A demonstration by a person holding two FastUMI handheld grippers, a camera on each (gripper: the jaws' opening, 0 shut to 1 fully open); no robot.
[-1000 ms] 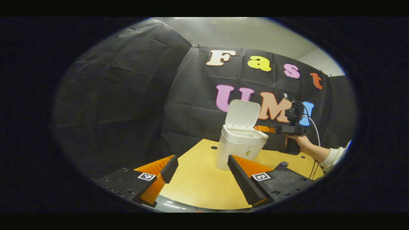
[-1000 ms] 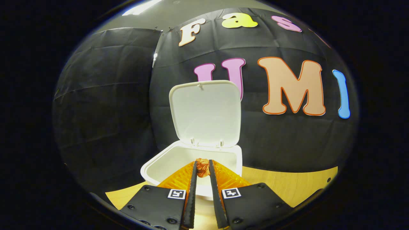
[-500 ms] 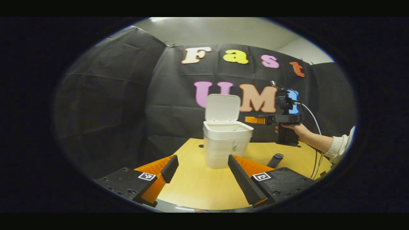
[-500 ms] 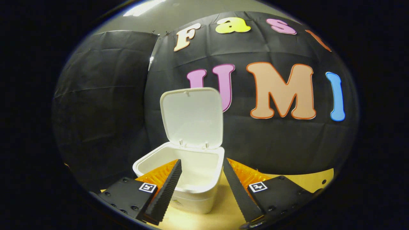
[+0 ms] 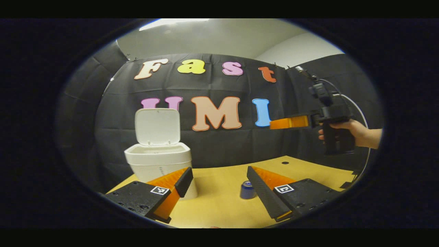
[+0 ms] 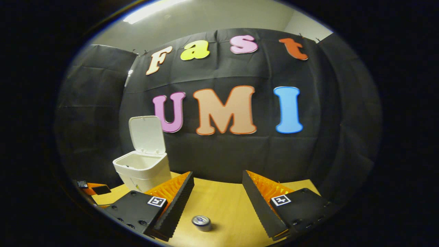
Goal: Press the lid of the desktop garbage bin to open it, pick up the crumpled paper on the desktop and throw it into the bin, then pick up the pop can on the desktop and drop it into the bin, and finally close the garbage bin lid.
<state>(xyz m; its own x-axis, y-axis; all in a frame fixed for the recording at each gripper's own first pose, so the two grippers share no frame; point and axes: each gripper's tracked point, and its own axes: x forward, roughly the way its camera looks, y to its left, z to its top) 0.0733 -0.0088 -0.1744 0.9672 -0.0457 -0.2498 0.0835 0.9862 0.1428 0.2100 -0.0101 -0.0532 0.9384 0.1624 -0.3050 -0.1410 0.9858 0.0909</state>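
- The bin (image 5: 159, 161) sits at the left end of the table (image 5: 219, 202), lid (image 5: 157, 126) standing straight up and open. In the right gripper view it's off to the left (image 6: 142, 169), well beyond the fingers.
- Half a second ago that bin was right under the right gripper's open fingers, and a second ago those fingers were pinching the crumpled paper over the opening. Now the paper is out of the fingers and the gripper has swung away to the right.
- The can (image 6: 201, 223) stands upright on the table, and in the right gripper view it's low down between the two fingers, top facing the camera, not touching either one.
- In the left gripper view the can (image 5: 247, 189) is just beside the right-hand finger, partly tucked behind it, well apart from the bin.
- Right gripper (image 6: 217, 192): spread wide, holding nothing. From the left gripper view you can see it (image 5: 288, 122) up in the air over the right side of the table, pointing level toward the left, with a hand (image 5: 355, 132) wrapped around its grip.
- Left gripper (image 5: 218, 183): also spread wide and holding nothing, low over the near edge of the table. It has turned right since a moment ago, so the bin slid from the middle to its left finger.
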